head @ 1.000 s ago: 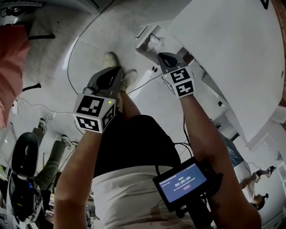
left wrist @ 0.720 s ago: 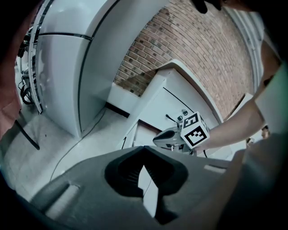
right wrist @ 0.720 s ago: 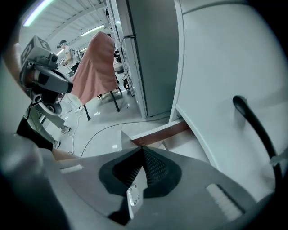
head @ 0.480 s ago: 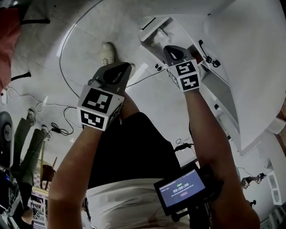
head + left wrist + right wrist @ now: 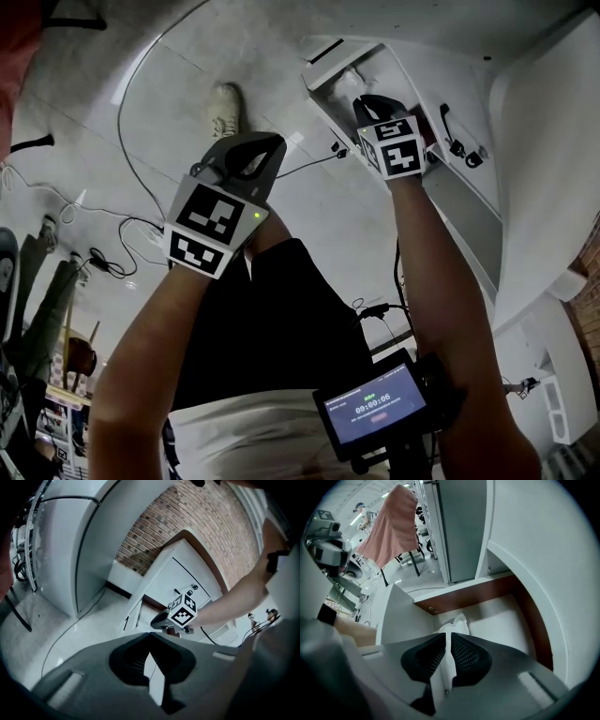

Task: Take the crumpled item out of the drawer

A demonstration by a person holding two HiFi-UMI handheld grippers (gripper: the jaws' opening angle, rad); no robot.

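I am lowering my right tongs [image 5: 450, 635] into the open drawer [image 5: 322, 54]. A second ago they were hanging above its front edge, and now their tips are pointing steeply down inside it. Their jaws were closed and have just been opening; they are standing a thin slit apart with nothing pinched between them. The crumpled item [image 5: 457, 622], a white wad of paper or cloth, is lying on the drawer bottom near the back left corner, just past the tips and showing through the slit. I judge that the reach is nearly over and the grab is coming next, though the gap is looking too narrow for the wad and probably needs widening first. My left tongs [image 5: 150, 633] have also been sinking. They are waiting over the floor [image 5: 187, 66], well apart from the drawer, tips together and carrying nothing. As for writing, the small screen [image 5: 375, 405] at my waist is showing a timer that seems to read 00:00:06, with finer lines too small to read. The marker cube [image 5: 398, 147] is bearing only black-and-white squares, no letters.
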